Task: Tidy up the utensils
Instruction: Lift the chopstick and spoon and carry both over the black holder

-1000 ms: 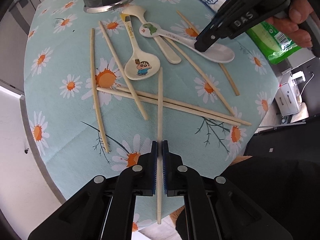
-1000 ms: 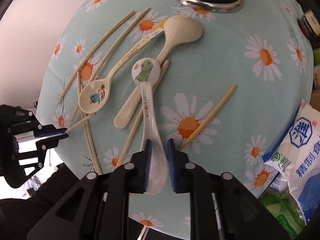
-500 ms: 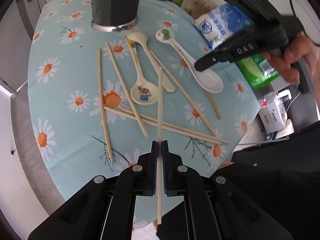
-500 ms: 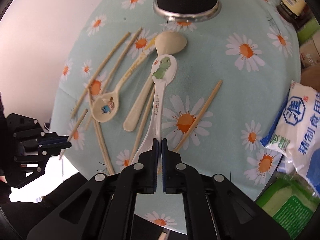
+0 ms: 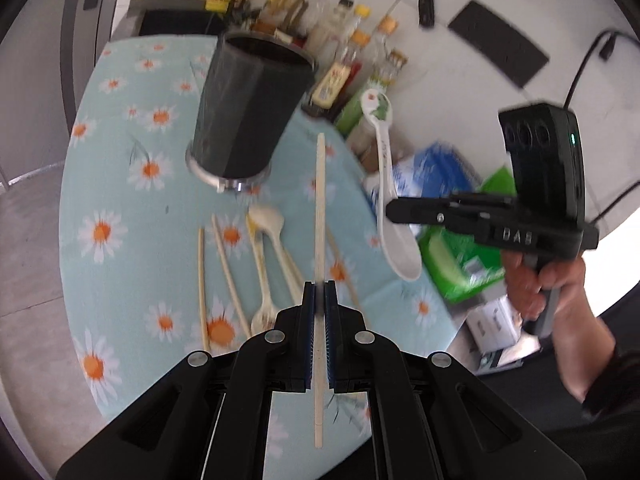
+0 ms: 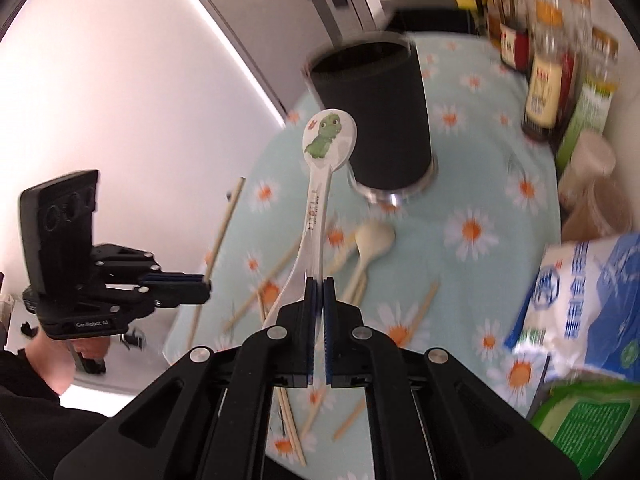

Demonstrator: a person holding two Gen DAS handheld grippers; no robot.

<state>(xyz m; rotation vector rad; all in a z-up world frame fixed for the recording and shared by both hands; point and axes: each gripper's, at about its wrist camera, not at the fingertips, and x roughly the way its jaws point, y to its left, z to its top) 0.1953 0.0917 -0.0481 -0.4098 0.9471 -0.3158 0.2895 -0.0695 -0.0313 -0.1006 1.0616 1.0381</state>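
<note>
My left gripper [image 5: 319, 292] is shut on a pale chopstick [image 5: 319, 208] and holds it lifted above the table, pointing toward the dark utensil cup [image 5: 252, 108]. My right gripper [image 6: 319, 286] is shut on a white spoon with a green dinosaur [image 6: 326, 152], held up in the air just left of the cup [image 6: 376, 116]. The spoon [image 5: 384, 168] and right gripper [image 5: 404, 210] also show in the left wrist view. Two spoons [image 5: 268, 240] and several chopsticks [image 5: 202, 280] lie on the daisy tablecloth [image 5: 120, 184].
Sauce bottles [image 5: 340, 48] stand behind the cup. A blue-white bag [image 6: 580, 300] and a green packet [image 6: 584, 420] lie at the table's right edge. The left gripper [image 6: 188, 284] shows at the table's left edge in the right wrist view.
Both grippers have lifted off the table with their loads, the chopstick and the dinosaur spoon, and tilted up toward the cup. The cup's rim and the bottles have come into view.
</note>
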